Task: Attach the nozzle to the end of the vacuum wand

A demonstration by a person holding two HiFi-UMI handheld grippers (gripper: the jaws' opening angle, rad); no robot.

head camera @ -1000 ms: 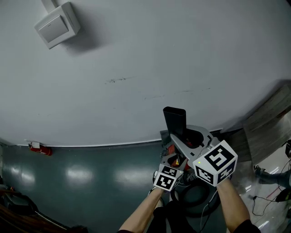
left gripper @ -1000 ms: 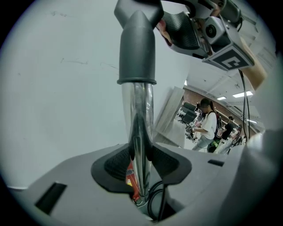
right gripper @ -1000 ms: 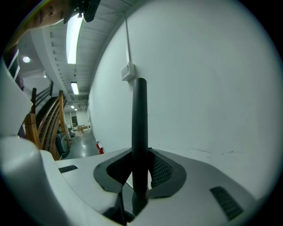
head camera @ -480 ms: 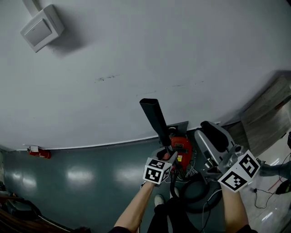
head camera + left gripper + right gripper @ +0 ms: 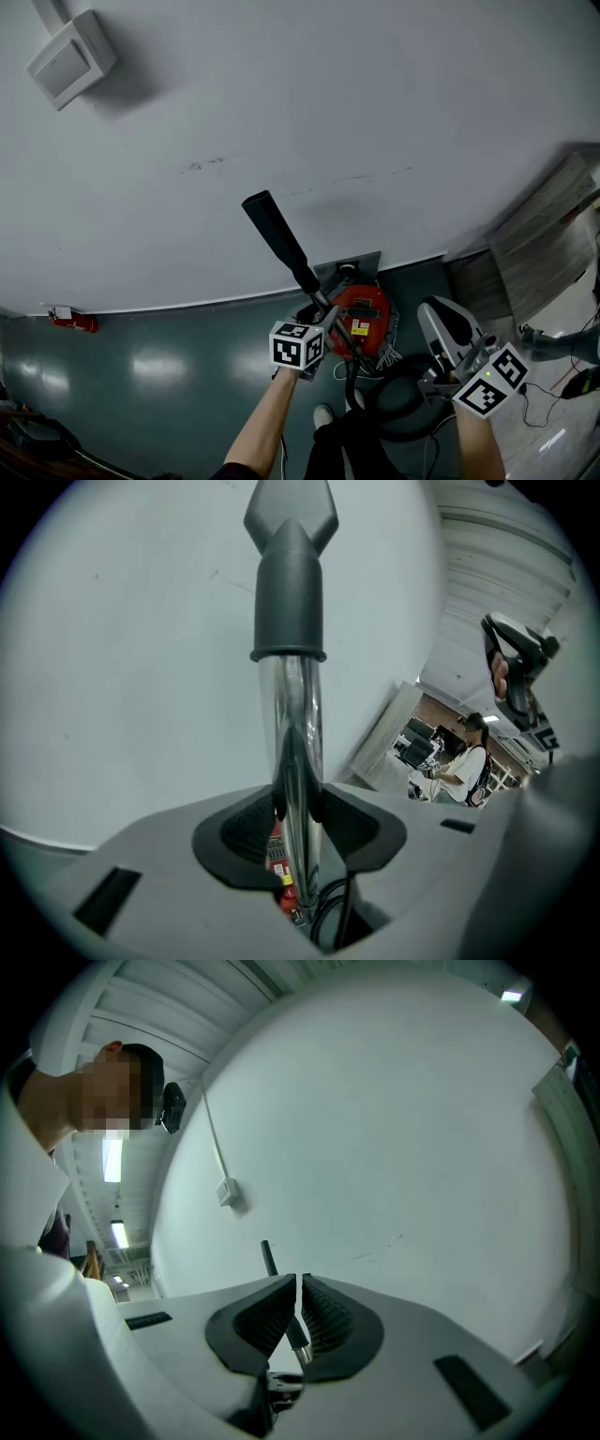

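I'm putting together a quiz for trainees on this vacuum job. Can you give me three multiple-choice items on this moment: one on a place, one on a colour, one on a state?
1. Where is the black nozzle?
A) lying on the floor
B) on the far end of the chrome wand
C) in the person's bare hand

2. What colour is the vacuum body?
A) red
B) yellow
C) blue

3. How do the left gripper's jaws stand?
A) wide apart and empty
B) closed on the chrome wand
C) closed on a cable

Answers:
1 B, in the left gripper view the black nozzle caps the chrome wand's tip.
2 A, the body shows red in the head view.
3 B, both pads press the chrome wand's sides.
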